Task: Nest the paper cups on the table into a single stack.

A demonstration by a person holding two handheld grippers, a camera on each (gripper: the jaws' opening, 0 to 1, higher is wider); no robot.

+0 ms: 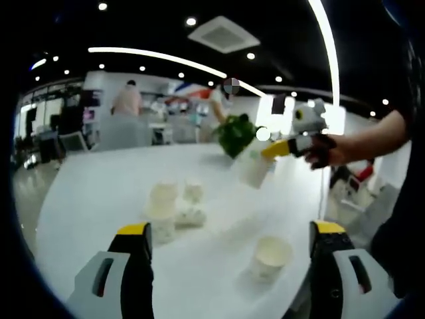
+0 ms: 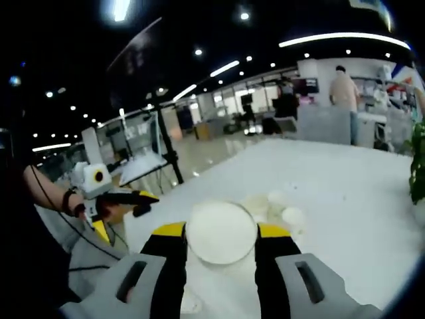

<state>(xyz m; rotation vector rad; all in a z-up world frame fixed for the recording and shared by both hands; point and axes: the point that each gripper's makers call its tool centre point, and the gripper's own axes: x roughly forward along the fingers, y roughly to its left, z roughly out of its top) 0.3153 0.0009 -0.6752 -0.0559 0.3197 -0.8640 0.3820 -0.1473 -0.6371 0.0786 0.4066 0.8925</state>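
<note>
The right tool (image 2: 221, 247) pinches a paper cup (image 2: 220, 232) at frame centre, lifted above the worktop (image 2: 345, 199). The left tool (image 1: 229, 242) sits spread at the lower frame, over loose cups (image 1: 174, 206).

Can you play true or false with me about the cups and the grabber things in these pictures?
1. The right gripper is holding a paper cup. True: the cup sits between its yellow-tipped jaws, and in the left gripper view it is lifted above the table.
2. The left gripper is holding a cup too. False: its jaws stand wide apart with nothing between them.
3. A single cup stands upright near the table's edge, mouth up. True.
4. All the cups are already in one stack. False: a loose cluster of cups sits apart from the single cup.
5. The table is black. False: it is white.
</note>
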